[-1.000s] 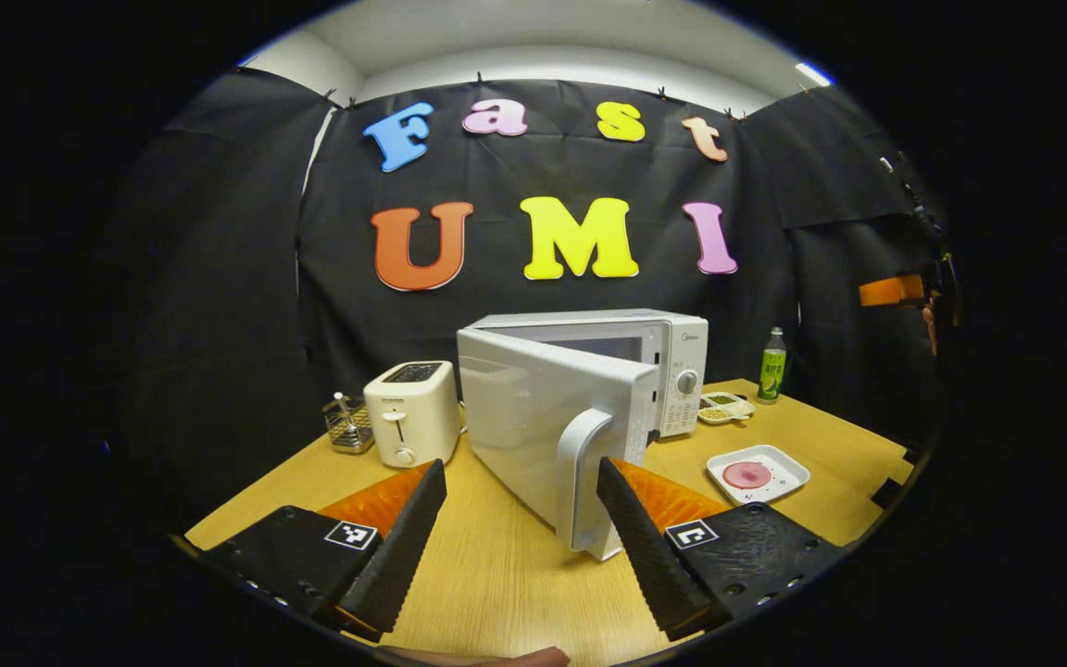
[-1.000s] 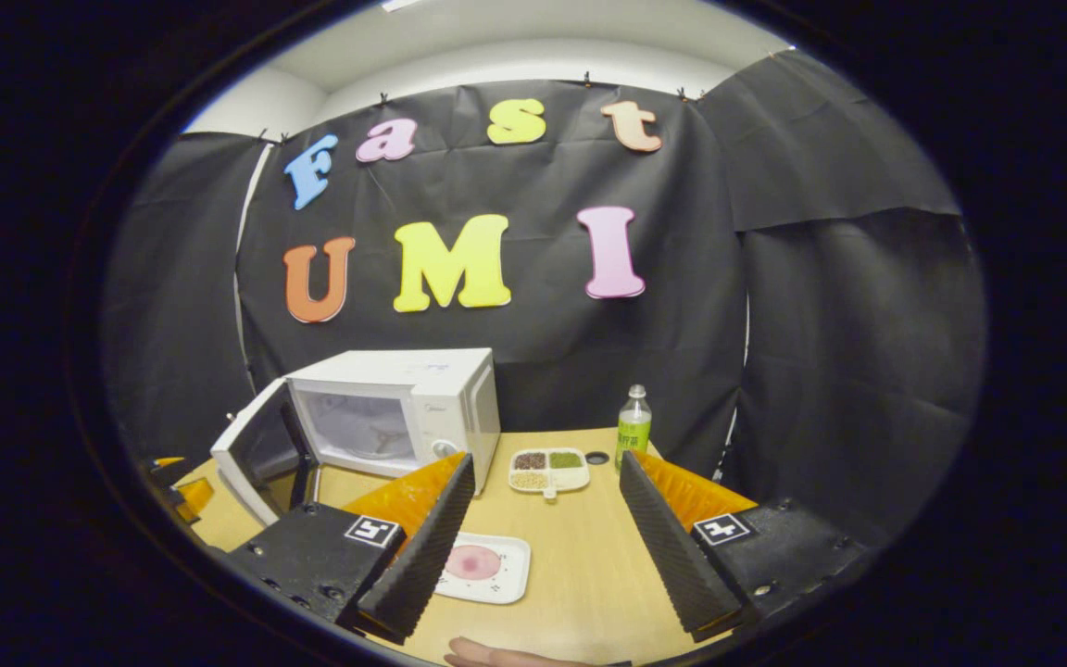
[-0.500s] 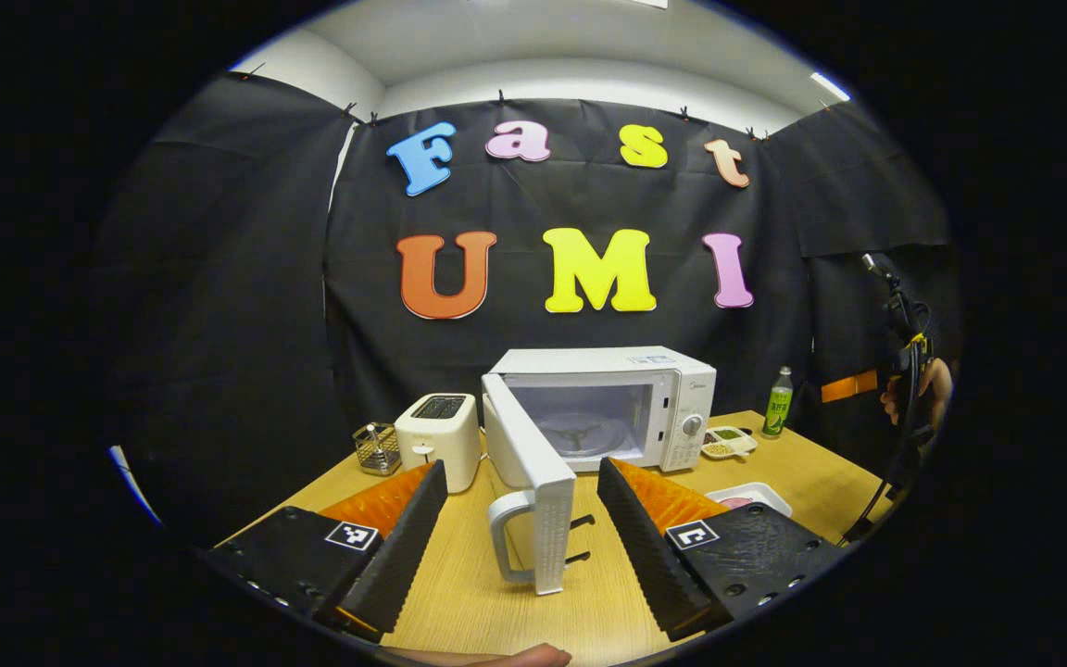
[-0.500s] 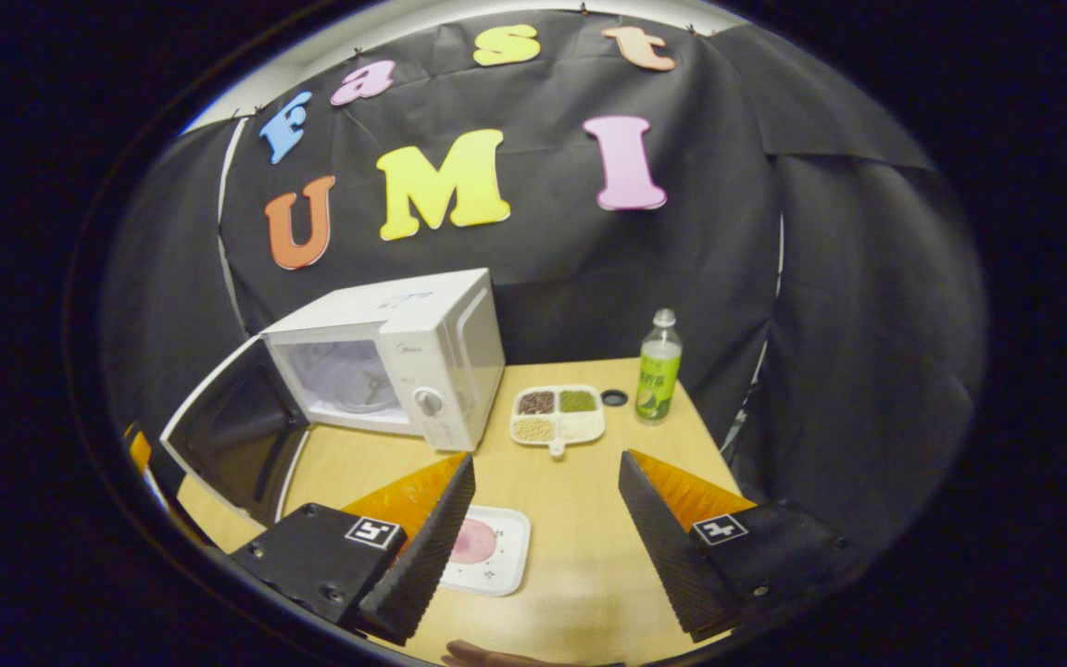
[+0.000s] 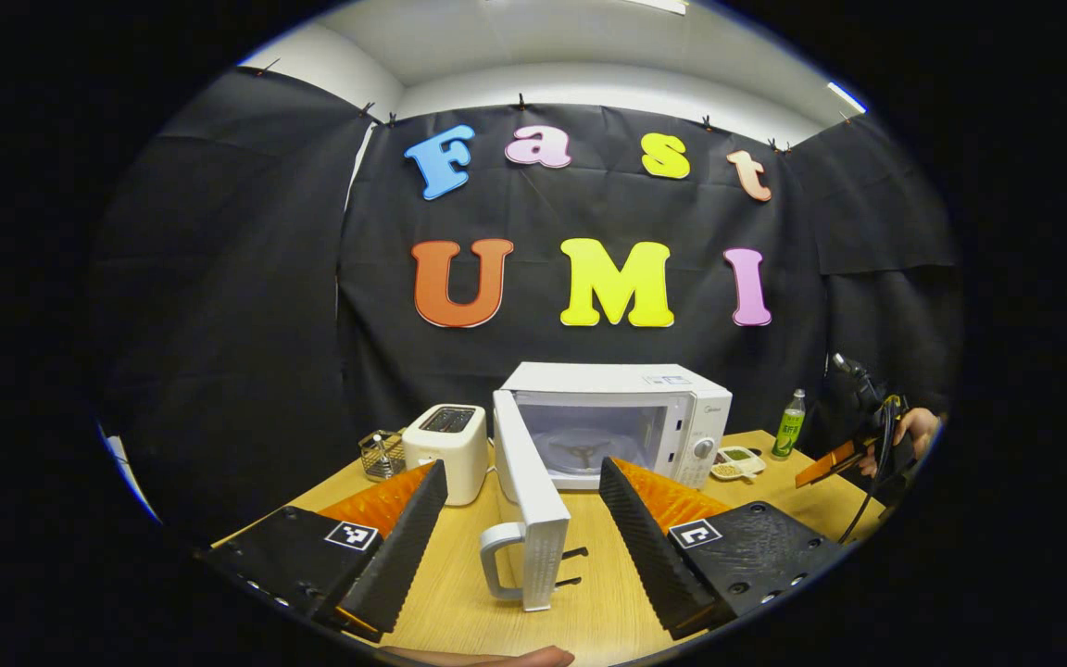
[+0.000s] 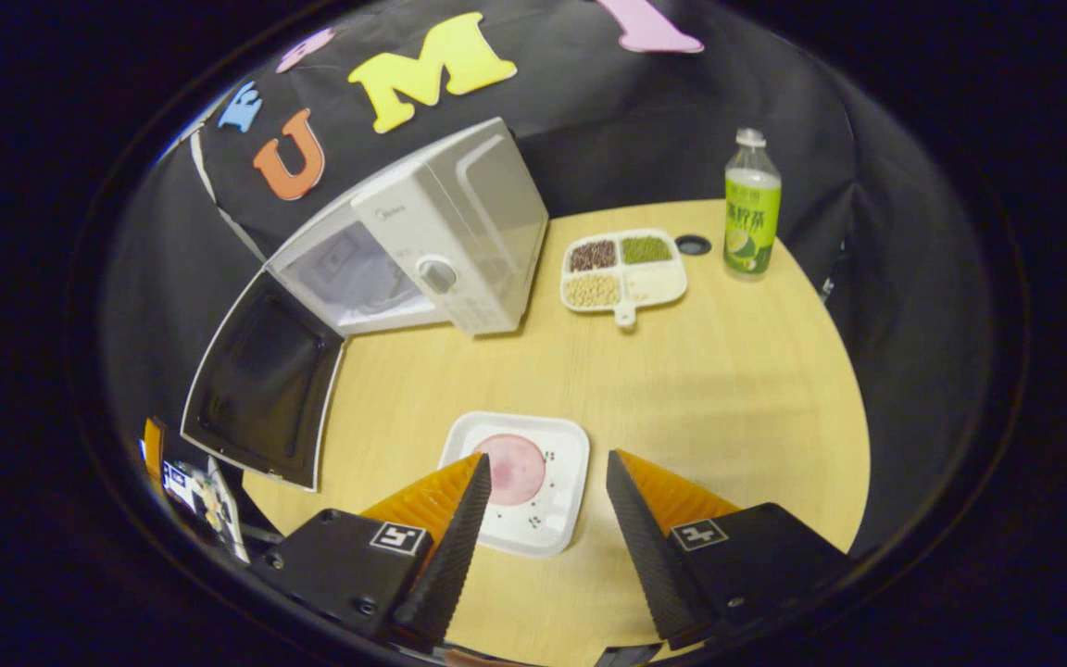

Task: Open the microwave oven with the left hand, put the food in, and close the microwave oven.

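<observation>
Door open, right gripper poised over the plate of food

In the left gripper view, the left gripper (image 5: pixel 520 542) has its jaws wide and empty; the microwave (image 5: pixel 621 421) stands at the back of the surface (image 5: pixel 459 611), its door (image 5: pixel 529 500) swung out edge-on between the jaws, handle (image 5: pixel 501 560) on the near side, touching neither finger. In the right gripper view, the right gripper (image 6: pixel 547 533) hangs with jaws wide just above the near edge of the white plate (image 6: pixel 557 491), the pink food (image 6: pixel 510 468) lying ahead and slightly left of the gap. The open cavity sits toward the far left corner, so this hand is the nearer 1 for the pickup.
</observation>
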`<state>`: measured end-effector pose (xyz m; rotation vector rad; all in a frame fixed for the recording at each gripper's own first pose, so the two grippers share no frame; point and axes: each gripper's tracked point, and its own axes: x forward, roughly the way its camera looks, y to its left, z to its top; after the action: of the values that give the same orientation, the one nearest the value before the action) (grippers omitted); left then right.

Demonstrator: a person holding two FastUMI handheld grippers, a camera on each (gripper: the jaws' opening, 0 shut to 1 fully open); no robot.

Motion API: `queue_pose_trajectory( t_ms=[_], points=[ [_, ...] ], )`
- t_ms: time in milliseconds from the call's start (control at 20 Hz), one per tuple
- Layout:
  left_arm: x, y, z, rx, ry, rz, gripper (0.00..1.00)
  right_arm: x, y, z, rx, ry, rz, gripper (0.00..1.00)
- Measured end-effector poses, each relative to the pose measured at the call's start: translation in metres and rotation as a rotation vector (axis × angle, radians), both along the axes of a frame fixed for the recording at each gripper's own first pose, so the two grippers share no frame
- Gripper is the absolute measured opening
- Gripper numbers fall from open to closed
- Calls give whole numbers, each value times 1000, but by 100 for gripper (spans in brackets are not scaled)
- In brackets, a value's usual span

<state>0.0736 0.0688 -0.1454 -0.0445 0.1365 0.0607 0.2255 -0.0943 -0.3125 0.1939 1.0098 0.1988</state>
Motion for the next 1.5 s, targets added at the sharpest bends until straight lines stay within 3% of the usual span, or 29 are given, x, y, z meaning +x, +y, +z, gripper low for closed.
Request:
queue_pose_trajectory(
  t_ms=[100, 150, 200, 250, 300, 350, 450, 500, 550, 600, 650, 700, 750, 950, 1000, 1100, 1500],
  points=[
    [3, 3, 8, 8, -12, 4, 97, 0, 4, -21, 33, 80, 1, 67],
    [5, 3, 11, 15, -15, 10, 97, -1, 4, -30, 43, 122, 1, 59],
    [7, 3, 14, 23, -20, 12, 85, -4, 5, -39, 49, 168, 2, 67],
    [7, 2, 18, 26, -23, 8, 85, -5, 4, -48, 51, 205, -2, 52],
    [6, -2, 21, 23, -23, -4, 96, -5, 2, -56, 47, 238, 2, 63],
    [4, -8, 22, 14, -24, -27, 96, -7, 0, -63, 45, 277, 17, 59],
    [3, -15, 24, -3, -25, -49, 96, -6, -1, -77, 48, 343, 38, 28],
    [2, -16, 24, -6, -21, -50, 96, -10, 0, -85, 53, 391, 47, 33],
    [0, -14, 22, -5, -18, -45, 96, -14, 1, -90, 69, 441, 55, 8],
    [-1, -12, 23, -1, -19, -37, 96, -15, 6, -89, 97, 457, 61, 0],
    [-3, -9, 22, 3, -15, -28, 96, -14, 7, -92, 106, 477, 82, 9],
    [-5, -7, 19, 7, -6, -18, 96, -13, 8, -93, 117, 483, 92, 7],
    [-7, -5, 18, 11, 2, -7, 96, -12, 11, -93, 132, 492, 99, 0],
    [-13, -2, 26, 17, -9, 12, 96, -19, 17, -91, 192, 508, 117, 0],
    [-16, -3, 27, 14, -11, 7, 96, -18, 18, -89, 201, 496, 119, 4],
    [-18, -5, 26, 8, -7, -4, 96, -16, 17, -84, 197, 463, 125, 0],
    [-29, -17, 19, 1, -11, -84, 96, -9, 32, -78, 215, 396, 101, 4]
  ],
)
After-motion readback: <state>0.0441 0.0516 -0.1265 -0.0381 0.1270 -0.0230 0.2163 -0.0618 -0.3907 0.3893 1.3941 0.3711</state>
